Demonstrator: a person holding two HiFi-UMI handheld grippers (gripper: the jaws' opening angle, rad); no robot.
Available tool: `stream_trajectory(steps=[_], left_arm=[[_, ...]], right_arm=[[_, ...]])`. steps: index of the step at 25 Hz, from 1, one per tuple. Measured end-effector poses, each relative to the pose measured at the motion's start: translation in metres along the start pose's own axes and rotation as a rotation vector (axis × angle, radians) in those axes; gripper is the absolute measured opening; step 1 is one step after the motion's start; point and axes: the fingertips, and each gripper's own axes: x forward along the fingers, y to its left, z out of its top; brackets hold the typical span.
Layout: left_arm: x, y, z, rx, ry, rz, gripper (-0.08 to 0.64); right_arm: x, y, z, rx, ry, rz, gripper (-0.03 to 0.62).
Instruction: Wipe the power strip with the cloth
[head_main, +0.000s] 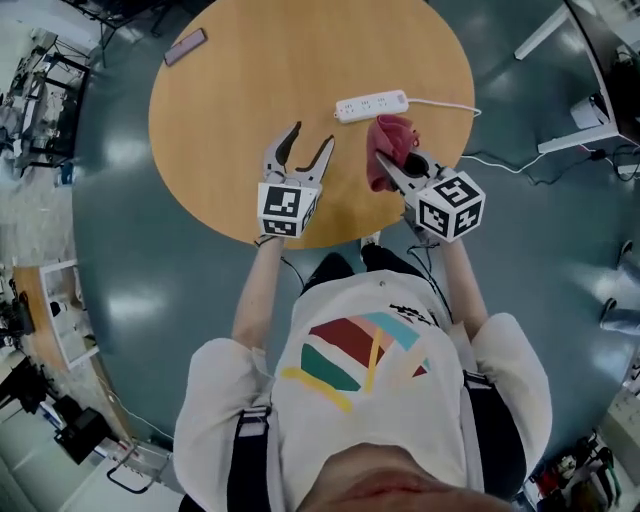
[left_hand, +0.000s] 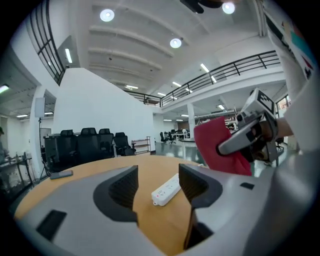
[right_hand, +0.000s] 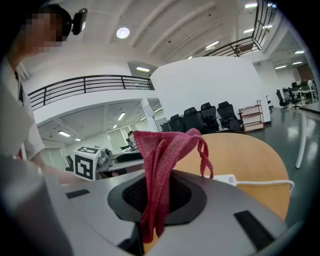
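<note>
- At the far left of the round wooden table (head_main: 250, 90), a small flat dark device (head_main: 185, 46) lies near the rim, well apart from everything you are working with.
- Your left gripper (head_main: 312, 136) hovers over the near side of the table with its jaws spread wide. Nothing sits between the ribbed pads and they touch nothing. In the left gripper view, bare tabletop fills the gap between them.
- The white power strip (head_main: 372, 105) lies flat on the table beyond both grippers, toward the right side, with its sockets facing up. Seen through your left gripper's open jaws, it is farther out on the wood and clear of the pads. Neither gripper is in contact with it.
- Your right gripper (head_main: 392, 165) is pinched tight on the red cloth (head_main: 385, 150). In the right gripper view the fabric is squeezed between the dark pads, with a folded bunch standing up above them and a loose loop drooping to one side.
- From the head view the cloth sits just on your side of the power strip's right end. The left gripper view shows it lifted off the table, hanging from the jaws.
- The strip's white cable (head_main: 440, 103) runs from its right end across the wood and off the table's right edge.
</note>
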Motion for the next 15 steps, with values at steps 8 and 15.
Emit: stream_trajectory(steps=[8,15], left_arm=[[0.091,0.032,-0.055,0.142,0.249,-0.208,0.272],[0.137,-0.002,-0.111,0.233,0.382,-0.415,0.272]], right_arm=[[0.115,-0.081,0.030,0.071,0.180,0.163,0.038],[0.151,-0.104,0.001,0.197,0.361,0.274,0.038]])
